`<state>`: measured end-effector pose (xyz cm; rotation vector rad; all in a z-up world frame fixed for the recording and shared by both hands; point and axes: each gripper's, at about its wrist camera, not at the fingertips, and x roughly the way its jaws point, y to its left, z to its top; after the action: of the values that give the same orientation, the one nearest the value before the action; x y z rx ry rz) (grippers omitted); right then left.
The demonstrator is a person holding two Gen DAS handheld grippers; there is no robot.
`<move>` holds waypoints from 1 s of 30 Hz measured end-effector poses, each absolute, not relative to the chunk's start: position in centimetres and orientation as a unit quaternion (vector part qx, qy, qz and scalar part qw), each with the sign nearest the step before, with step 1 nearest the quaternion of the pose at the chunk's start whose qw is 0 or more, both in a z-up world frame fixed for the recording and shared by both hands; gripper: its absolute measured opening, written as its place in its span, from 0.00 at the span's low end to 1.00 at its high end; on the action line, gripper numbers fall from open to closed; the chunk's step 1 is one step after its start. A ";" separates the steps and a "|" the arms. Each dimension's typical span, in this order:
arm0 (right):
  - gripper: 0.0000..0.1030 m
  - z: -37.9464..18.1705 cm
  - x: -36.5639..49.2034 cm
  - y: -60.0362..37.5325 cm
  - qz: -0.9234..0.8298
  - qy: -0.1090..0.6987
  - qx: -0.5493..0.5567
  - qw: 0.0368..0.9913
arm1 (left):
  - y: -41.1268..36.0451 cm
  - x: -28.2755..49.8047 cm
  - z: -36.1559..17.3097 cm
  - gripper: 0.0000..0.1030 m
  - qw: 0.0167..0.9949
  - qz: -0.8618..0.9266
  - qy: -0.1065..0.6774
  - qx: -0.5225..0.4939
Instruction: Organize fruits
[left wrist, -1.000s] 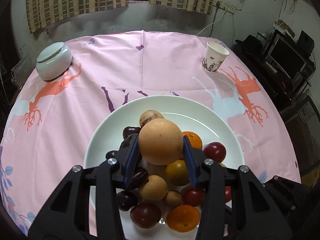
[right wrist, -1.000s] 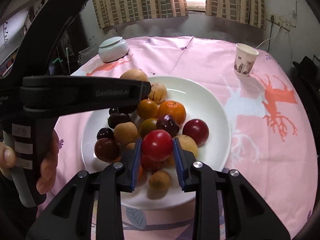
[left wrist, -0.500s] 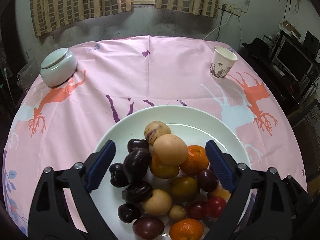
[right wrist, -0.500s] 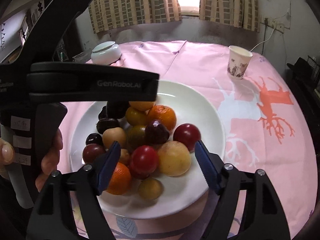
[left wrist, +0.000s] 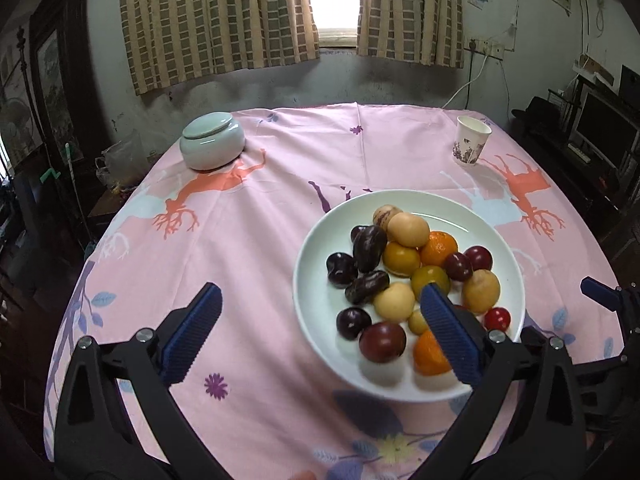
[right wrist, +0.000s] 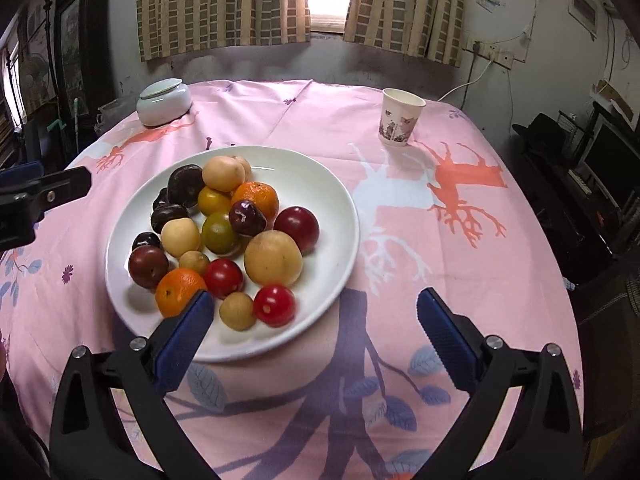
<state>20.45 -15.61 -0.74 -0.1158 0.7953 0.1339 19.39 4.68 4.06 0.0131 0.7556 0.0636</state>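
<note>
I am holding both grippers empty, fingers opening wide; plate [right wrist: 336, 184] of fruits is lying ahead-left of right gripper [right wrist: 312, 336], ahead-right of left gripper [left wrist: 320, 336]; neither nearer.

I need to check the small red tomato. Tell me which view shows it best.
The right wrist view: the tomato lies whole and unblocked at the plate's near edge. In the left wrist view it is smaller, beside a claw finger.
</note>
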 end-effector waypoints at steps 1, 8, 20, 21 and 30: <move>0.99 -0.6 19.4 -15.6 0.060 0.385 -0.058 0.919 | 4.9 18.2 4.0 0.98 0.929 0.029 0.368 0.000; 0.99 0.1 12.7 -15.7 0.062 0.384 -0.040 0.920 | 4.5 11.4 2.8 0.98 0.924 0.011 0.382 0.002; 0.99 0.0 8.9 -15.2 0.067 0.397 -0.031 0.915 | 4.6 6.7 1.9 0.98 0.917 0.003 0.400 0.004; 0.99 0.0 8.8 -15.1 0.068 0.397 -0.034 0.915 | 4.5 6.5 2.0 0.98 0.917 0.002 0.398 0.007; 0.99 -0.2 8.4 -14.7 0.054 0.399 -0.051 0.914 | 3.8 6.3 2.3 0.98 0.917 -0.003 0.398 0.010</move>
<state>8.41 -14.74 -0.20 -0.1052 0.8214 0.1120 6.26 3.77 2.26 0.0205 0.8194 -0.0059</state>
